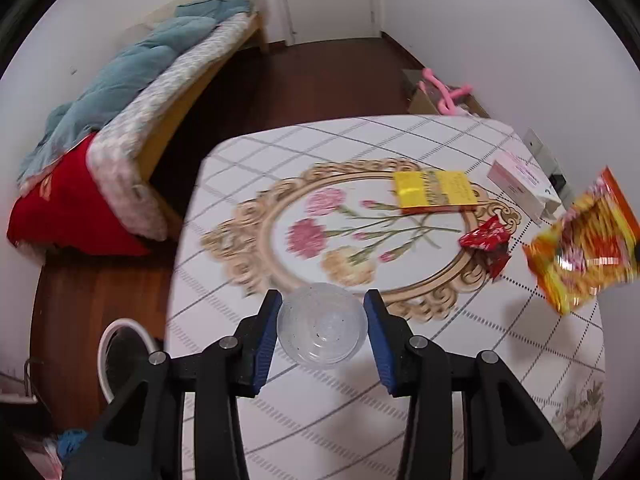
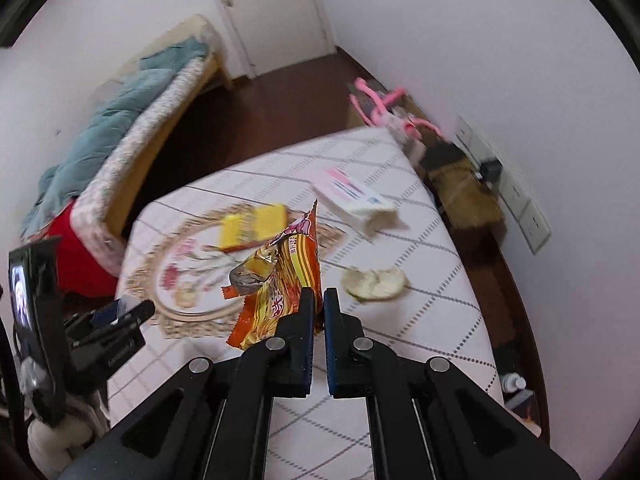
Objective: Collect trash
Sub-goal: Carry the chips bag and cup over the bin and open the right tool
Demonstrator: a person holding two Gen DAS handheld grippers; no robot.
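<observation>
My left gripper (image 1: pixel 322 312) is shut on a clear plastic cup (image 1: pixel 322 326), held sideways over the table's near edge. My right gripper (image 2: pixel 319 300) is shut on an orange-yellow snack wrapper (image 2: pixel 286 276) and holds it up above the table; the wrapper also shows at the right in the left wrist view (image 1: pixel 584 248). A red crumpled wrapper (image 1: pixel 486 242) lies on the tablecloth. A yellow packet (image 1: pixel 434 190) (image 2: pixel 254 226) and a white carton (image 1: pixel 524 184) (image 2: pixel 352 196) lie farther back. A pale round peel or lid (image 2: pixel 374 282) lies right of the wrapper.
The table (image 1: pixel 280 420) has a checked cloth with a flower print. A white bin (image 1: pixel 120 354) with a dark liner stands on the floor at its left. A bed with blue and red bedding (image 1: pixel 120 120) stands beyond. Boxes and pink hangers (image 2: pixel 384 108) sit by the right wall.
</observation>
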